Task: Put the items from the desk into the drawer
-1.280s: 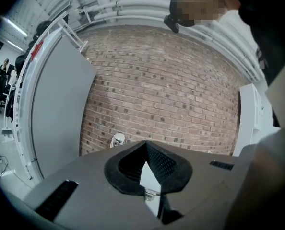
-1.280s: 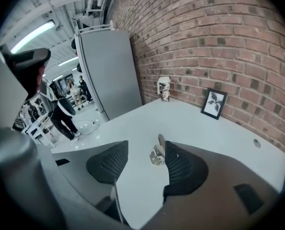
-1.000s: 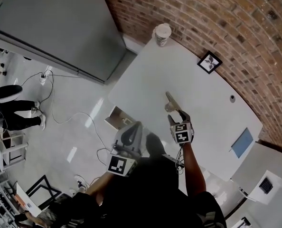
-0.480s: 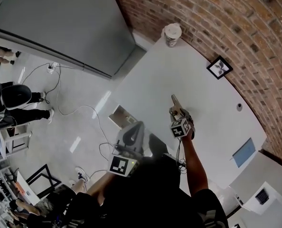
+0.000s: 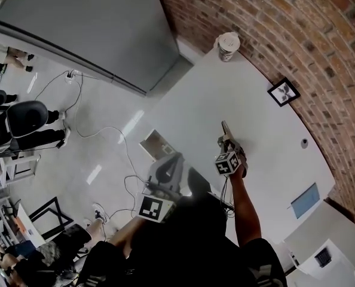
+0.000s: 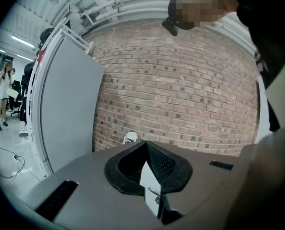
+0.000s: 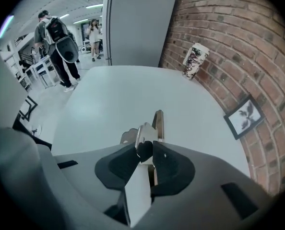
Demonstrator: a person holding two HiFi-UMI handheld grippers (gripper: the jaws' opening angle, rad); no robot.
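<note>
My right gripper hangs over the middle of the white desk, shut on a silvery metal tool that sticks out past its jaws. I cannot tell what kind of tool it is. My left gripper is off the desk's near edge, over the floor, with its jaws together and nothing between them. Below that edge an open drawer shows as a small box. In the left gripper view only the brick wall and the cup show beyond the jaws.
A patterned paper cup stands at the desk's far corner. A framed picture leans on the brick wall, with a small round thing and a blue sheet further right. Cables run over the floor; people stand beyond.
The head view has swung, so the desk sits further right and up. The right gripper still holds the tool and has turned slightly. The left gripper has hardly moved.
</note>
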